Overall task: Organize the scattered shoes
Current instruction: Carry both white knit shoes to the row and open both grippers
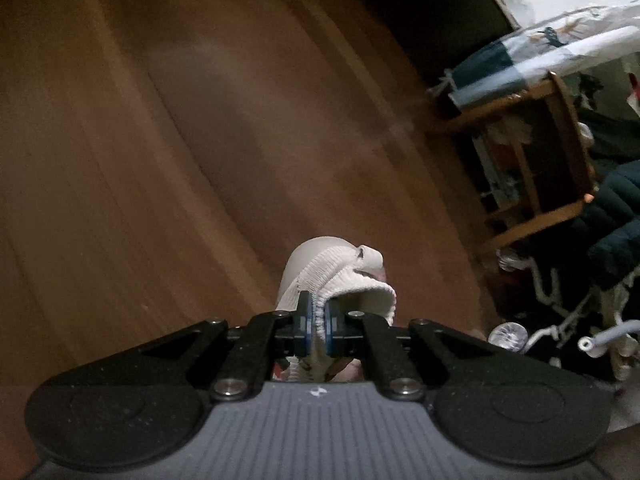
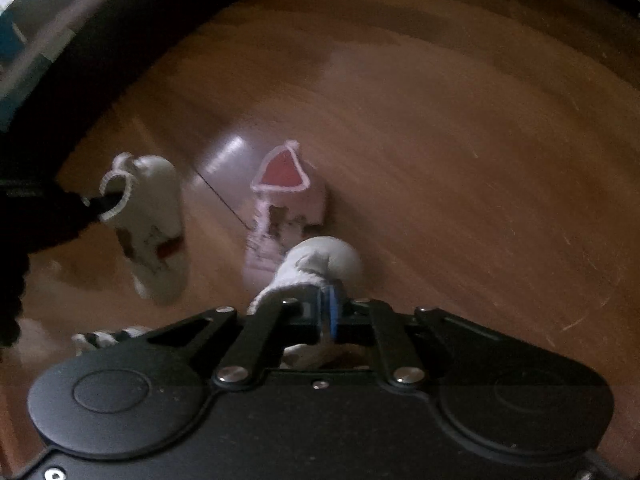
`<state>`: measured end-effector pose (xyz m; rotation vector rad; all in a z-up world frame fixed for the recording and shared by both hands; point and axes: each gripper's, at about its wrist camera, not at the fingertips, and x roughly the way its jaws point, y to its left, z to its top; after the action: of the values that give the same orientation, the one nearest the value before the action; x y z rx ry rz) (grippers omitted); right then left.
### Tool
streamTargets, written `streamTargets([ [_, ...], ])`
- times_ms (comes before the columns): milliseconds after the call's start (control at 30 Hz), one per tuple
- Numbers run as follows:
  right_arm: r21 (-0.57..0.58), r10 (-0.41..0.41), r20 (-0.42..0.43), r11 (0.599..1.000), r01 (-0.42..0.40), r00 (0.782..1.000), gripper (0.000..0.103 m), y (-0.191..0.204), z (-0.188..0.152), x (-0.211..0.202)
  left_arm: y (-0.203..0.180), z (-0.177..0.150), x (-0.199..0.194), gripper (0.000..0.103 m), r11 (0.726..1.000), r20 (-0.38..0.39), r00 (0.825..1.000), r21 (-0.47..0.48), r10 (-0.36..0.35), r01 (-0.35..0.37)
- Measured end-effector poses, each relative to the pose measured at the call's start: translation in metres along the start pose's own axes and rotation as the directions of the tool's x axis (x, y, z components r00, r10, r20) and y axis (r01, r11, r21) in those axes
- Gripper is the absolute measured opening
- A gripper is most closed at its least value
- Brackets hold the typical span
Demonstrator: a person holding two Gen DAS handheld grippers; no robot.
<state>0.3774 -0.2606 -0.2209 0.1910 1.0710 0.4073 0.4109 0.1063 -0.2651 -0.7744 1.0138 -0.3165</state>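
Across the wooden floor (image 2: 440,140), largest surface in both views, shoes lie scattered. Pink shoe (image 2: 286,196) rests on the floor ahead, untouched. Left gripper (image 1: 316,320) is clamped on the knit collar of a white shoe (image 1: 336,276); gripping the collar likely lets the shoe hang clear for carrying. Right gripper (image 2: 326,312) is clenched on a second white shoe (image 2: 316,268) the same way. Only the right wrist view shows the left-held shoe (image 2: 148,220) dangling off the floor; only the left view shows the wooden shelf (image 1: 536,152) by the wall.
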Motion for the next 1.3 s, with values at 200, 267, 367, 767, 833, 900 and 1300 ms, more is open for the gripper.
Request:
streamTargets([
  [200, -0.002, 0.117, 0.005, 0.993, -0.117, 0.993, 0.004, 0.016, -0.006, -0.019, -0.02, 0.001, -0.019, 0.005, 0.998, 0.025, 0.999, 0.032, -0.049, 0.048],
  [267, -0.024, 0.14, -0.014, 0.99, -0.14, 0.99, 0.004, 0.024, -0.009, -0.026, -0.022, 0.0, -0.024, 0.005, 0.998, 0.036, 0.998, 0.034, -0.054, 0.053],
  [367, -0.078, 0.175, -0.058, 0.981, -0.179, 0.983, 0.004, 0.037, -0.014, -0.038, -0.025, 0.001, -0.029, 0.005, 0.998, 0.043, 0.997, 0.034, -0.06, 0.059],
  [767, -0.262, 0.193, -0.321, 0.923, -0.282, 0.927, 0.004, 0.081, -0.056, 0.025, -0.015, -0.001, -0.043, 0.005, 0.997, 0.035, 0.996, 0.011, -0.082, 0.081],
  [833, -0.238, 0.21, -0.309, 0.927, -0.289, 0.928, 0.004, 0.085, -0.054, 0.04, -0.014, 0.001, -0.045, 0.005, 0.996, 0.035, 0.996, 0.01, -0.085, 0.085],
  [900, -0.216, 0.215, -0.307, 0.933, -0.288, 0.927, 0.004, 0.087, -0.051, 0.05, -0.014, 0.002, -0.047, 0.005, 0.996, 0.037, 0.996, 0.012, -0.087, 0.086],
  [1300, -0.004, 0.222, -0.295, 0.972, -0.234, 0.929, 0.048, 0.064, -0.055, 0.065, -0.014, -0.001, -0.052, 0.005, 0.995, 0.031, 0.995, -0.006, -0.1, 0.1],
])
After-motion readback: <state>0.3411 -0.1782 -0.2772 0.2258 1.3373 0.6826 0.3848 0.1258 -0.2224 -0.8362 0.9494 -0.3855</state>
